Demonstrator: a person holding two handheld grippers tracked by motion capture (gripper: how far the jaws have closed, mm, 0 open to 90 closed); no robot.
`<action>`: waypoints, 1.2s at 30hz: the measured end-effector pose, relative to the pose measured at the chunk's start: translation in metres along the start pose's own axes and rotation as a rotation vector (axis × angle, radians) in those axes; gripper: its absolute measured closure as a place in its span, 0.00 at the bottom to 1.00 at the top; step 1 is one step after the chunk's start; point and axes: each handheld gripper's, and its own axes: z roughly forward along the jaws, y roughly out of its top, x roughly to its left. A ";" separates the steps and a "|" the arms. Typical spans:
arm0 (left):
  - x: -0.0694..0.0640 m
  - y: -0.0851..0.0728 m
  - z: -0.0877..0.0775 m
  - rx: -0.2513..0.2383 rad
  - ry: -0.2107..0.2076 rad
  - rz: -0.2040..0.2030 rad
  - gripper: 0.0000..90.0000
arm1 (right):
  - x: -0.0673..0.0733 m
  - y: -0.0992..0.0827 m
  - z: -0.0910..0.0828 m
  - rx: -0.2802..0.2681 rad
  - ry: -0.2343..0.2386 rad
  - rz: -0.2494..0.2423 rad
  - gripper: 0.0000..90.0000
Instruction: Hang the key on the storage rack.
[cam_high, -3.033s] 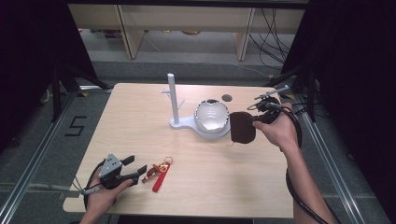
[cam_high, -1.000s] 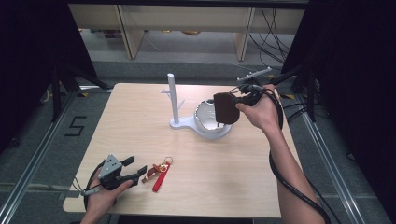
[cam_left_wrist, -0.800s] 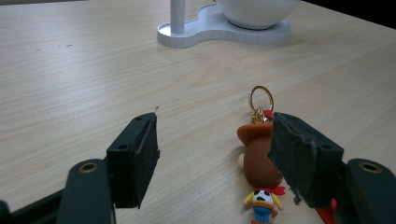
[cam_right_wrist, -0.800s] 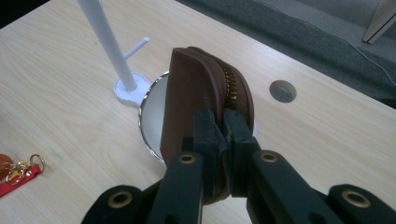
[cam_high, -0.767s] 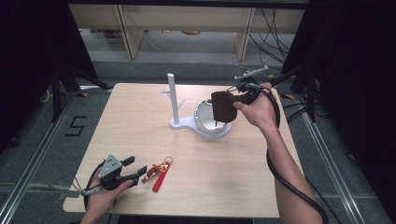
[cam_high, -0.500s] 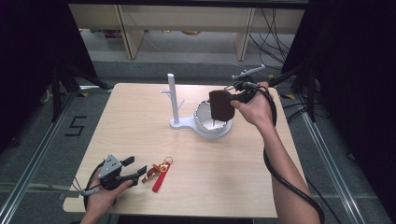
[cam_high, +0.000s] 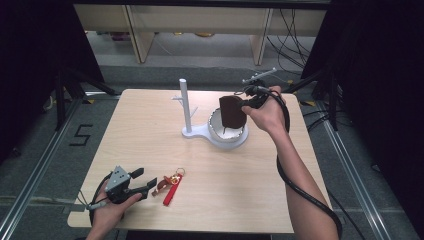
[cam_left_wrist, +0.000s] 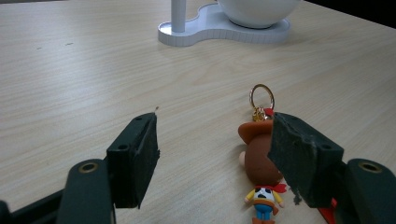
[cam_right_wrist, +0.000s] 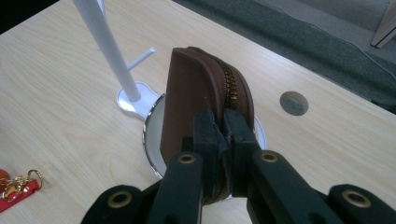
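My right gripper is shut on a brown zipped pouch and holds it upright just above the white bowl. The bowl sits on a white stand with an upright post. Near the table's front left, my left gripper rests open on the wood. A cowboy figure keychain with a gold ring and red strap lies just beyond its jaws, partly behind the right jaw in the left gripper view.
The wooden table has a round grommet hole at its far right. Dark frames and cables stand around the table; shelving lies beyond the far edge.
The right gripper has carried the brown pouch from the table's right side up and leftward until it hangs over the bowl. The left gripper and keychain have not moved.
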 end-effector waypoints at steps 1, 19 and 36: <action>0.000 0.000 0.000 0.001 0.000 0.001 0.36 | 0.001 0.000 0.002 -0.003 -0.005 0.002 0.96; 0.001 -0.001 -0.001 0.004 0.003 -0.002 0.36 | 0.004 -0.003 0.028 0.028 0.010 -0.023 0.95; 0.002 -0.003 0.000 0.000 -0.003 -0.008 0.36 | 0.003 -0.014 0.052 0.056 0.027 -0.046 0.95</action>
